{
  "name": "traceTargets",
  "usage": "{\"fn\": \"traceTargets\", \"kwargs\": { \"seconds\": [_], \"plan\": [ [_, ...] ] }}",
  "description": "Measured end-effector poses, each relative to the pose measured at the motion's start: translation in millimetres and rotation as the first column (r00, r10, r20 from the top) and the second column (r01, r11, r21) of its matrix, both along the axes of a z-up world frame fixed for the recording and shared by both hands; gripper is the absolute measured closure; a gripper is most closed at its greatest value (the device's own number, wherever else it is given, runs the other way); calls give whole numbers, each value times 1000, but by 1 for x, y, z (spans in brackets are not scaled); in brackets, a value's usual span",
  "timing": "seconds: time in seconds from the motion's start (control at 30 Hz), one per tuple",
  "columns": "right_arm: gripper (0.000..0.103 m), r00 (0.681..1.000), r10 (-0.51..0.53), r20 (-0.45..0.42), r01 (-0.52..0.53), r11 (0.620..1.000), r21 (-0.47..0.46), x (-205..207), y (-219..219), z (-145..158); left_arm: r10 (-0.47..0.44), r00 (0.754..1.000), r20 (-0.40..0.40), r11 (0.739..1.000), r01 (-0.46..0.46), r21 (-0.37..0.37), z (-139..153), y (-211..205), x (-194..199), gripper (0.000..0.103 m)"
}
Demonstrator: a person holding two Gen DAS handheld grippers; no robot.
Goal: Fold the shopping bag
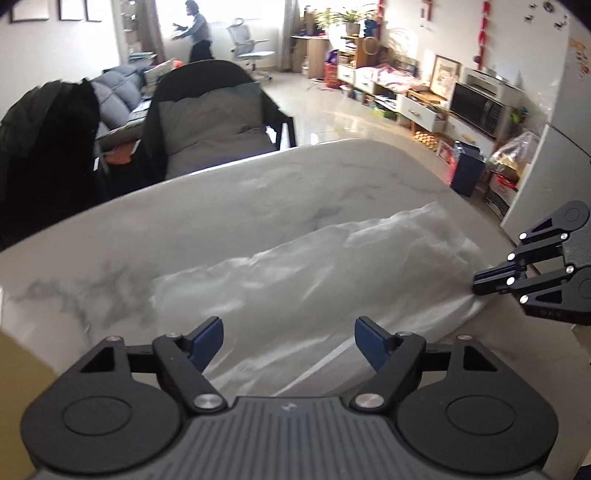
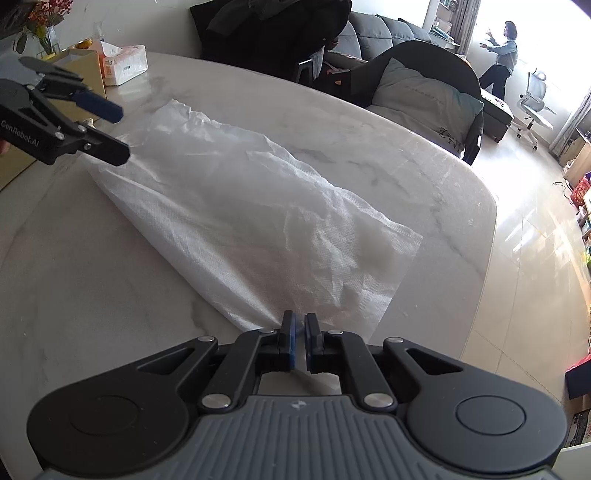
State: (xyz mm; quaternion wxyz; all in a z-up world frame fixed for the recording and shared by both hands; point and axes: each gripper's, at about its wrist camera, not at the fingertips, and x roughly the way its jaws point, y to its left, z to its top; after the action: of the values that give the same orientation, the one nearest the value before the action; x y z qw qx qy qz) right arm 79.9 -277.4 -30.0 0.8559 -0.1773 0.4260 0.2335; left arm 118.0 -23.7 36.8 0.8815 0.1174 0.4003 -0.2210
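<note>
The right gripper (image 2: 300,341) sits nearest its own camera, its jaws drawn almost together and pinching the near corner of the shopping bag (image 2: 236,218), a white, translucent, crinkled sheet lying mostly flat on the marble table (image 2: 81,295). From this pinched corner the bag stretches diagonally across the tabletop toward the far left. The left gripper (image 2: 120,129) hovers at that far end, its jaws spread wide with nothing between them; the blue pads (image 1: 208,341) are clear of the plastic. In the left wrist view the bag (image 1: 295,273) lies beyond the open fingertips of the left gripper (image 1: 288,343) and runs right toward the right gripper (image 1: 480,284), which grips its end at the table edge. Behind the left gripper, a cardboard box (image 2: 86,74) and a tissue pack (image 2: 123,64) stand on the table's far corner, apart from the bag. Past the table stands a dark armchair (image 2: 424,81) with a grey cushion (image 2: 421,98), then a grey sofa (image 2: 380,31). Farthest off, a person (image 2: 502,55) stands by a bright window, near a white office chair (image 2: 533,92).
</note>
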Motion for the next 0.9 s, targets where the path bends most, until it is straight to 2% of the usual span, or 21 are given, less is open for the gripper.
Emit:
{"fn": "traceTargets", "kwargs": {
  "seconds": [0.13,0.23,0.37,0.47,0.6,0.67,0.8,0.9],
  "plan": [
    [95,1000,8,-3,-8,1000,-3,0,1,1,-56,998,-27,997,57,52,-22,-32,17,25],
    [95,1000,13,-8,-13,1000,-4,1,0,2,-43,998,-53,996,47,80,-37,-34,20,24],
    [95,999,23,-35,-23,1000,2,8,-1,4,14,996,-92,999,-11,34,-47,-14,20,20],
    [86,998,0,-59,0,1000,0,16,-3,8,23,996,-90,999,-20,34,-49,-10,19,18],
    [86,999,-42,-22,44,994,104,29,-3,24,41,995,-87,999,-38,34,-48,-10,18,16],
    [86,1000,-3,3,2,991,137,39,13,29,49,995,-84,998,-46,30,-48,-9,17,15],
    [86,999,46,0,-45,989,144,64,41,13,61,995,-80,998,-59,29,-48,-9,16,15],
    [85,999,36,15,-38,989,142,82,47,1,71,994,-78,997,-69,26,-48,-8,14,15]
  ]
}}
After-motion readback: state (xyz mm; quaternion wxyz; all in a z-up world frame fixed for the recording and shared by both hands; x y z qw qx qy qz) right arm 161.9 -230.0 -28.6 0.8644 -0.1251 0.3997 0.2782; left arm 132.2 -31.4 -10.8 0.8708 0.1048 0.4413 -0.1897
